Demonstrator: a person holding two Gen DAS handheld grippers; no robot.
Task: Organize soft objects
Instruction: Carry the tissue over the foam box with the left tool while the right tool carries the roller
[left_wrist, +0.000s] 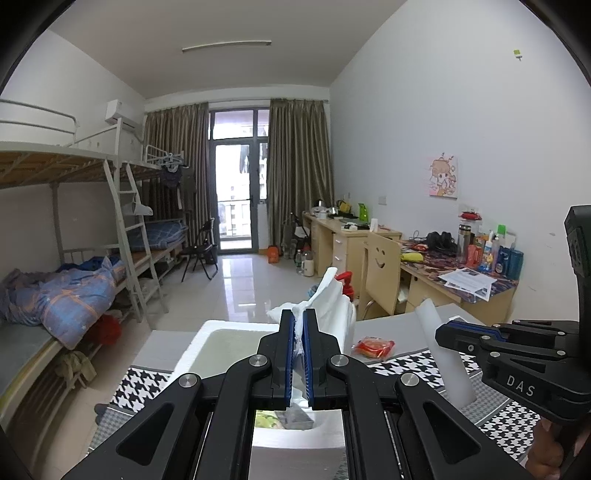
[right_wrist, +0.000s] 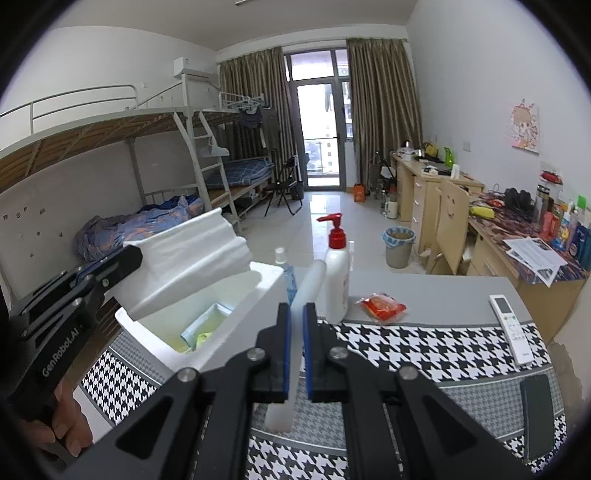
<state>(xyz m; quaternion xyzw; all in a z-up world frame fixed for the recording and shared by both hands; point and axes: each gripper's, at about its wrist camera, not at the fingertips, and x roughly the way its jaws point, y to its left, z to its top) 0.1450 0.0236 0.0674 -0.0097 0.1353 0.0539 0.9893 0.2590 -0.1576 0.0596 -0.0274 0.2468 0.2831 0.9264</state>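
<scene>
My left gripper (left_wrist: 299, 314) is shut on a white soft tissue pack (left_wrist: 332, 306) in clear wrap. It holds the pack above an open white foam box (left_wrist: 199, 343). In the right wrist view the same pack (right_wrist: 192, 251) hangs from the left gripper (right_wrist: 136, 254) over the box (right_wrist: 240, 317), which has yellow-green packets inside. My right gripper (right_wrist: 296, 306) is shut on a white foam strip (right_wrist: 280, 413), lifted above the houndstooth cloth (right_wrist: 406, 350). The left wrist view shows that strip (left_wrist: 450, 365) slanting up from the right gripper (left_wrist: 439, 332).
A red-pump lotion bottle (right_wrist: 337, 273), a small blue spray bottle (right_wrist: 286, 269), a red snack packet (right_wrist: 382, 304), a white remote (right_wrist: 511, 328) and a dark phone (right_wrist: 539, 417) lie on the table. A bin (right_wrist: 399, 247), desks and bunk beds stand beyond.
</scene>
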